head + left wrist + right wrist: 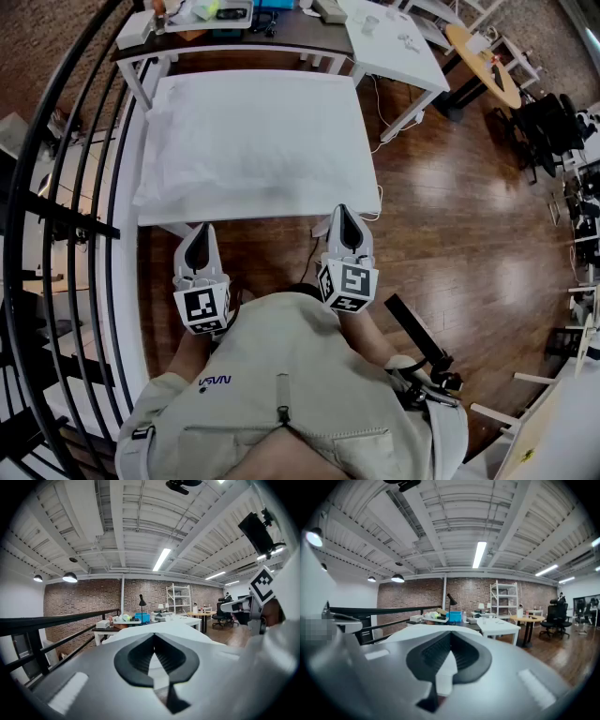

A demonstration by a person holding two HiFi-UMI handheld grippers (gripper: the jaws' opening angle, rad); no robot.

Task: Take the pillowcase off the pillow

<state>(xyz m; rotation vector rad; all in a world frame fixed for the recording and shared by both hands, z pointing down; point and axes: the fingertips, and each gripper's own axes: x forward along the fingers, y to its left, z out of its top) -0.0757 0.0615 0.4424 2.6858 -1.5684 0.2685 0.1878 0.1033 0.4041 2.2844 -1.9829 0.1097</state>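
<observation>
Both your left gripper [200,242] and right gripper [345,223] are shut on nothing, with the white cloth pillowcase [253,141] covering the plump rectangular pillow [169,122] just ahead of their tips; open first, then pinch cloth only, not filling.

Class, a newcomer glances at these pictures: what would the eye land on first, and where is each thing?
A big white pillow fills the middle of the head view, lying flat. Just below it, the left gripper and right gripper hover near its front edge, jaws shut and empty. A black railing curves along the left.
</observation>
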